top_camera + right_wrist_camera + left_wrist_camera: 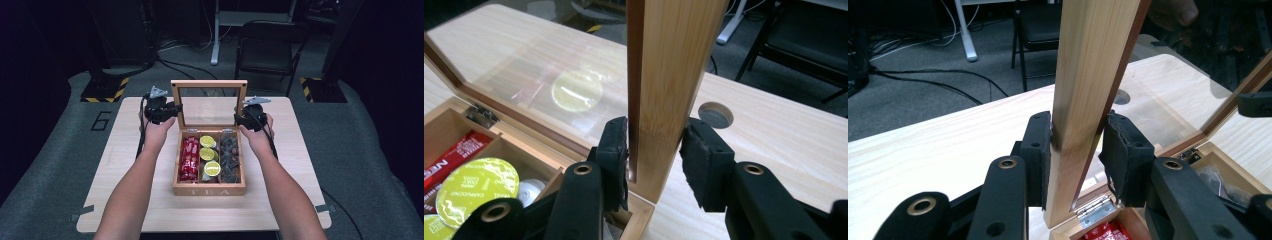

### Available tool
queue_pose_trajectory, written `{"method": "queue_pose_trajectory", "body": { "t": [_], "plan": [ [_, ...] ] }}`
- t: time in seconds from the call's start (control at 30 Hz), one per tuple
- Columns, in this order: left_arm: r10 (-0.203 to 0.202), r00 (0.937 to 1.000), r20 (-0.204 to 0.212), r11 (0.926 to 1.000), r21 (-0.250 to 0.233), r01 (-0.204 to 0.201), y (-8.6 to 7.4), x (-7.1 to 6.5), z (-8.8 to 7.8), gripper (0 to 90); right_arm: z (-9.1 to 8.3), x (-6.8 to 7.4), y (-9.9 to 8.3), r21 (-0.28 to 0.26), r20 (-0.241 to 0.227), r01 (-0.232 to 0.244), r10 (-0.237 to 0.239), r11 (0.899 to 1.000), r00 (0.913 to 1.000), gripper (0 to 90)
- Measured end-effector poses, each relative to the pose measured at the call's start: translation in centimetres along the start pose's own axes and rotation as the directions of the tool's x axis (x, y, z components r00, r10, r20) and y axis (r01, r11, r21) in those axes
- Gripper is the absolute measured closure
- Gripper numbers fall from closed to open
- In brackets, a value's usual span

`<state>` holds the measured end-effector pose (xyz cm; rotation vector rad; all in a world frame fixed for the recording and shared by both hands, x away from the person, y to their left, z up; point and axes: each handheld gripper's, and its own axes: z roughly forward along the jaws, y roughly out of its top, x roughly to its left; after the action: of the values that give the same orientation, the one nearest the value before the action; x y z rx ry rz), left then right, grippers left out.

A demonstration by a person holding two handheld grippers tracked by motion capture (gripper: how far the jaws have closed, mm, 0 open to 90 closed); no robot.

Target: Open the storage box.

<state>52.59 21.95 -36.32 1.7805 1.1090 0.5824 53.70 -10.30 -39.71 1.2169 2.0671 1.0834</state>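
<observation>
My left gripper [172, 111] is clamped on the left stile of the lid [209, 84], pads squeezing the wood low down, just above the hinge [1094, 210]. The lid stands upright at the back of the box [209, 190], which sits mid-table [125, 200] with its three compartments full. I judge the frame stiff and light, but the pane in it looks fragile, so I would keep my hold on the wood and never on the glass. Smooth timber may slip under the pads; gripping low gives little leverage, so I'd move slowly and evenly. My right gripper [239, 119] pinches the right stile the same way, near the box's back corner.
</observation>
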Motion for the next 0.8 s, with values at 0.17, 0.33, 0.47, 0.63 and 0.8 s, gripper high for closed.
{"method": "queue_pose_trajectory", "body": {
  "t": [0.17, 0.33, 0.47, 0.63, 0.8],
  "plan": [
    [0.0, 1.0, 0.002, 1.0, 0.001, 0.0, 0.02, 0.06, 0.05, 64.6, 0.11, 0.04, -0.24, 0.007, 0.003, -0.004, 0.004, 1.0, 1.0, 64.5],
    [-0.012, 0.9999, -0.001, 0.9999, -0.004, 0.012, -0.1, 0.0, 0.05, 64.3, 0.12, -0.31, -0.25, 0.01, -0.02, -0.019, 0.019, 1.0, 0.9996, 64.7],
    [-0.026, 0.9996, -0.009, 0.9996, -0.008, 0.026, -0.24, -0.11, -0.01, 64.3, 0.13, -0.23, -0.21, 0.013, -0.016, -0.012, 0.012, 1.0, 0.9998, 64.7],
    [-0.07, 0.9975, 0.014, 0.9975, -0.007, 0.07, -0.63, -0.2, -0.09, 57.6, 0.21, -0.19, -0.2, 0.012, -0.01, -0.01, 0.01, 1.0, 0.9999, 64.7],
    [-0.085, 0.9963, 0.012, 0.9961, -0.023, 0.085, -0.64, -0.6, -0.32, 50.0, 0.47, -0.18, -0.2, 0.003, -0.004, -0.024, 0.024, 1.0, 0.9997, 64.7]
  ]
}}
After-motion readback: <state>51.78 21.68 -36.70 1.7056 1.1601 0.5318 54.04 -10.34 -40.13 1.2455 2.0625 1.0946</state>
